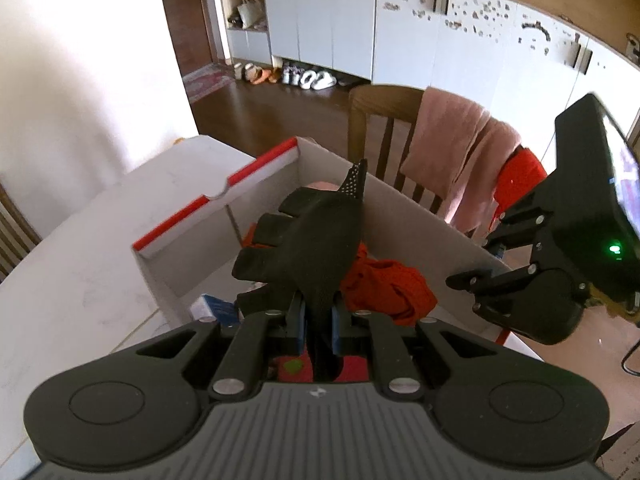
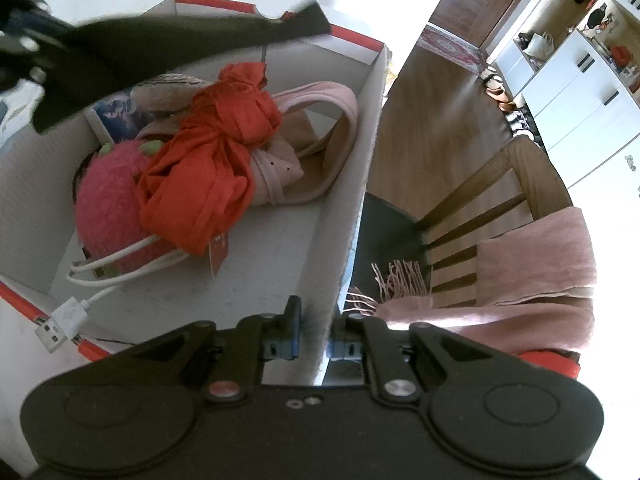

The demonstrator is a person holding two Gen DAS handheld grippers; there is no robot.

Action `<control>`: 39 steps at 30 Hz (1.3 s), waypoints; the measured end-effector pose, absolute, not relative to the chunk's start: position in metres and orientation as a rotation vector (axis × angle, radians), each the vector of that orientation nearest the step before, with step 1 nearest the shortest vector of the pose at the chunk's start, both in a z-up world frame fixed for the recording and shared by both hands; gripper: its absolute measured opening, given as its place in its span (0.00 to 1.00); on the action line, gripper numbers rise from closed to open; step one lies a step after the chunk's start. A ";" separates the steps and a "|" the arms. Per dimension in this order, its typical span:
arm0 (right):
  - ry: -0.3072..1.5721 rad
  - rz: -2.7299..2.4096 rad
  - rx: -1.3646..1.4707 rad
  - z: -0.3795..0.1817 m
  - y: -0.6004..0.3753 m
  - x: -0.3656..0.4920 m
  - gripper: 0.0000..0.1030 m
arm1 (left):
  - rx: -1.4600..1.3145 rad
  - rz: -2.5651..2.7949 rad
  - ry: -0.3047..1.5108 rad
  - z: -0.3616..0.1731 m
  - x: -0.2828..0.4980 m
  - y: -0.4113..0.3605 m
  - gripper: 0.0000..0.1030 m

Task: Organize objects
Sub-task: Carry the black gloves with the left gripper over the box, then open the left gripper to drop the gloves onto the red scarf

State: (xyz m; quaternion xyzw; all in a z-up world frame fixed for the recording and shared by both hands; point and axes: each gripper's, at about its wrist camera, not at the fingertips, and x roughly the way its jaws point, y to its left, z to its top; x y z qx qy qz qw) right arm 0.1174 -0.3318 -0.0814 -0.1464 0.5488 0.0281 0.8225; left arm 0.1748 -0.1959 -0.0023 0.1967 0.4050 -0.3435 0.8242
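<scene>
A black fingerless glove [image 1: 312, 240] hangs over the open white box [image 1: 404, 200], pinched at its cuff by my left gripper [image 1: 318, 320], which is shut on it. In the right wrist view the glove [image 2: 140, 56] is a dark blur above the box's far left corner. My right gripper [image 2: 314, 340] is shut on the box's near wall [image 2: 348, 216]; the same gripper [image 1: 472, 260] shows at the box's right side. Inside lie a knotted red cloth [image 2: 212, 160], a pink fuzzy strawberry-like item [image 2: 108, 200], a pink strap [image 2: 320, 120] and a white USB cable [image 2: 80, 308].
The box has red-edged flaps [image 1: 216, 200] and stands on a white table [image 1: 80, 280]. A wooden chair [image 2: 480, 200] draped with a pink fringed scarf [image 2: 532, 268] stands just beyond the box. White cabinets [image 1: 320, 20] and shoes line the far wall.
</scene>
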 end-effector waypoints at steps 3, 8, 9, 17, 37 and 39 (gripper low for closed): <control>1.167 0.060 -0.307 -0.082 -0.331 0.118 0.09 | 0.439 -0.736 0.876 -0.009 0.176 -0.204 0.11; 1.165 0.063 -0.298 -0.083 -0.332 0.118 0.08 | 0.468 -0.737 0.903 -0.021 0.177 -0.213 0.11; 1.165 0.064 -0.297 -0.083 -0.332 0.118 0.08 | 0.470 -0.737 0.907 -0.023 0.177 -0.214 0.11; 1.162 0.070 -0.294 -0.084 -0.333 0.117 0.08 | 0.466 -0.721 0.940 -0.033 0.178 -0.215 0.11; 1.159 0.079 -0.296 -0.082 -0.331 0.115 0.08 | 0.347 -0.683 0.919 -0.014 0.161 -0.176 0.29; 1.160 0.079 -0.296 -0.082 -0.331 0.115 0.08 | 0.322 -0.668 0.911 -0.007 0.159 -0.165 0.29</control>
